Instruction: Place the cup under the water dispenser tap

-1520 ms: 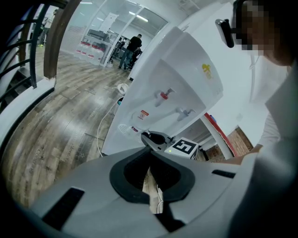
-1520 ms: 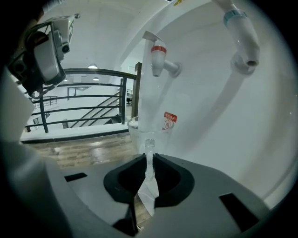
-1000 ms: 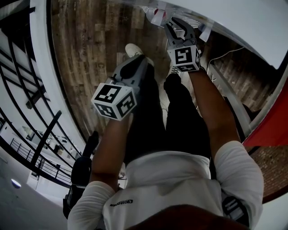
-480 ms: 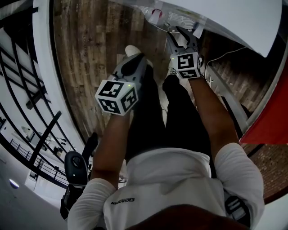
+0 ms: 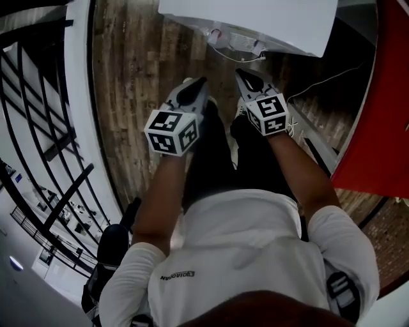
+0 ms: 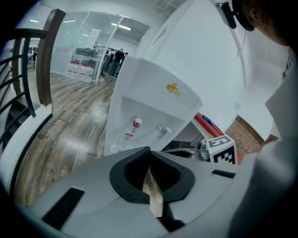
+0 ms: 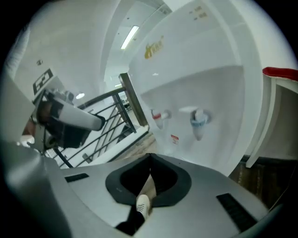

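Note:
The white water dispenser [image 5: 249,19] stands straight ahead of me. Its red tap [image 7: 159,116] and blue tap [image 7: 199,122] show in the right gripper view, and the red tap [image 6: 137,123] also in the left gripper view. My left gripper [image 5: 202,80] is shut and empty, raised in front of the dispenser. My right gripper [image 5: 239,73] is beside it, its jaws closing until the tips meet, with nothing between them. No cup shows clearly in any view.
Wooden plank floor [image 5: 134,76] lies below. A black stair railing [image 5: 45,128] runs along the left. A red panel [image 5: 377,115] stands at the right, with a thin cable [image 5: 319,80] on the floor near it. The person's legs and shoes are under the grippers.
Both grippers have risen toward the dispenser. The right gripper's jaws stood open half a second ago and now meet. The dispenser now sits more central in the head view.

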A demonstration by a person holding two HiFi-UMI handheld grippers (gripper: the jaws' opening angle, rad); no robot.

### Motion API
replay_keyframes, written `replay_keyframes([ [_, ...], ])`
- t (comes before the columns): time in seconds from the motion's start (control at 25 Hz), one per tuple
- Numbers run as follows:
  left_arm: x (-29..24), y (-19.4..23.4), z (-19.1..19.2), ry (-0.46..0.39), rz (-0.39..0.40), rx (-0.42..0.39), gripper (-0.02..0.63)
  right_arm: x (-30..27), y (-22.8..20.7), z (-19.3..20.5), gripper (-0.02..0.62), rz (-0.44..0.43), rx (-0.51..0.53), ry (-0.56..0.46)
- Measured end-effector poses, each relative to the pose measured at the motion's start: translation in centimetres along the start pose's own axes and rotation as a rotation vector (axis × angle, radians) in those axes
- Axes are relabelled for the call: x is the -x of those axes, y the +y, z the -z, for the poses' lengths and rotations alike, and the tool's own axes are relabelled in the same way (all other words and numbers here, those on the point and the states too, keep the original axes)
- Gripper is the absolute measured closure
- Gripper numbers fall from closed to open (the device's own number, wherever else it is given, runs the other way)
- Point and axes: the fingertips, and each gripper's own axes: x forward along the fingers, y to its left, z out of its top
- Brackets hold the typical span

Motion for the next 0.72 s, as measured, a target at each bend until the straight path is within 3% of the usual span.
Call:
replay_keyframes([
  [0.24, 3.8, -3.5, -4.3, -0.070, -0.006, -0.015, 0.611, 5.2, 4.0, -6.9, 0.572, -0.199, -0.209, -0.081],
  [0.52, 7.1, -9.3, -8.7, -0.125, 0.037, -0.102, 0.611, 12.0, 6.5, -14.6, 0.572, -0.280, -0.188, -0.180],
  [0.72, 9.7, -12.2, -10.2, -0.137, 0.062, -0.157, 0.611, 16.0, 8.0, -17.5, 0.572, -0.344, -0.259, -0.221],
])
